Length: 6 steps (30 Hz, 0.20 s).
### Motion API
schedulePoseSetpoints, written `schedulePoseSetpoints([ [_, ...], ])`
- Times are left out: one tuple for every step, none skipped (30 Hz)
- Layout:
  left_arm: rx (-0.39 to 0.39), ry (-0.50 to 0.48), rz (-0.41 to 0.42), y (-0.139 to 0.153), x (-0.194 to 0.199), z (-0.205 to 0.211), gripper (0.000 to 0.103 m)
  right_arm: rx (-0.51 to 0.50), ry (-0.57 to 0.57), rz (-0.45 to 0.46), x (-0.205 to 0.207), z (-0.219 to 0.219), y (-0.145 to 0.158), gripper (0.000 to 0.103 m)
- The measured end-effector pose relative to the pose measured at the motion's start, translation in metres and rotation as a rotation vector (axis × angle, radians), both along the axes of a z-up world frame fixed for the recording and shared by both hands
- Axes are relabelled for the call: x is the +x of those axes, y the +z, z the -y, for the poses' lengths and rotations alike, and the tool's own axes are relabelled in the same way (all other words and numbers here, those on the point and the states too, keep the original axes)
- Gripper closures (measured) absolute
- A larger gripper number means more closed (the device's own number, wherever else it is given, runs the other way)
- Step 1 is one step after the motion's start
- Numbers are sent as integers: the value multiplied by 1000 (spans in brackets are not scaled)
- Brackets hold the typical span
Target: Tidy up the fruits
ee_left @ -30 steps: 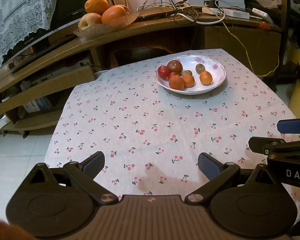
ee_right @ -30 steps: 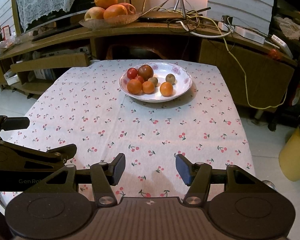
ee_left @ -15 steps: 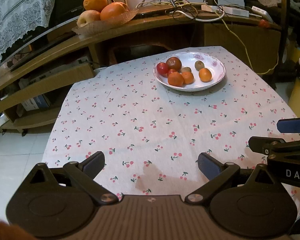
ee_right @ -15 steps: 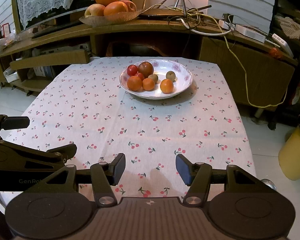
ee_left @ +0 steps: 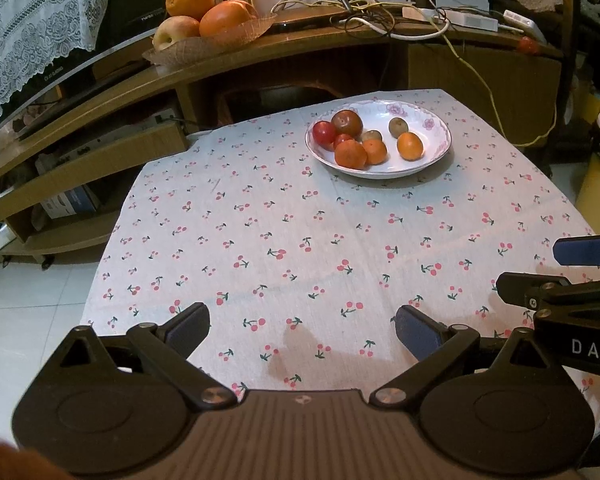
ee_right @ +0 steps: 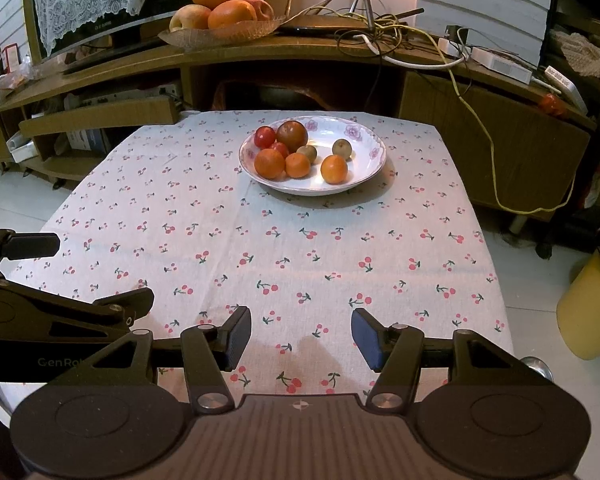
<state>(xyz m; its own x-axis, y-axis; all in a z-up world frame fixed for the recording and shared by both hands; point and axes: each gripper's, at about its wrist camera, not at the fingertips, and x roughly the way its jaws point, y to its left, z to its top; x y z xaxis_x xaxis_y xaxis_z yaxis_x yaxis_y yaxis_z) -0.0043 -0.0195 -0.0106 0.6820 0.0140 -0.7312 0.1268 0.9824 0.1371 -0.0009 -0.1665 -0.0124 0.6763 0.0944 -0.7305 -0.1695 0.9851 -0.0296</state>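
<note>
A white flowered plate [ee_left: 434,146] [ee_right: 366,160] sits at the far side of the table. It holds several small fruits: oranges [ee_left: 410,146] [ee_right: 334,169], red tomatoes [ee_left: 324,132] [ee_right: 265,136], a dark round fruit [ee_left: 347,123] [ee_right: 292,135] and kiwis [ee_left: 398,127] [ee_right: 342,149]. My left gripper [ee_left: 300,328] is open and empty over the table's near edge. My right gripper [ee_right: 302,338] is open and empty beside it, to the right. Each gripper shows at the edge of the other's view.
The table wears a cherry-print cloth [ee_left: 300,232] [ee_right: 260,240]. Behind it a wooden shelf carries a glass dish of large fruit [ee_left: 204,20] [ee_right: 220,12], a router and tangled cables [ee_right: 380,32]. A yellow bin [ee_right: 588,312] stands on the floor at right.
Both grippers have pulled back slightly from the plate, which sits higher and smaller in both views. Both stay open and empty.
</note>
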Motion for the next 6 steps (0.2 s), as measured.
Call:
schedulePoseSetpoints([
  [1,0,1,0,0,0,0,0,0,0,0,0,0,45],
  [0,0,1,0,0,0,0,0,0,0,0,0,-1,45],
  [0,0,1,0,0,0,0,0,0,0,0,0,-1,45],
  [-1,1,1,0,0,0,0,0,0,0,0,0,-1,45],
  [-2,2,0,0,0,0,0,0,0,1,0,0,-1,45],
  [-5,4,0,-1,0,0,0,0,0,0,0,0,-1,45],
])
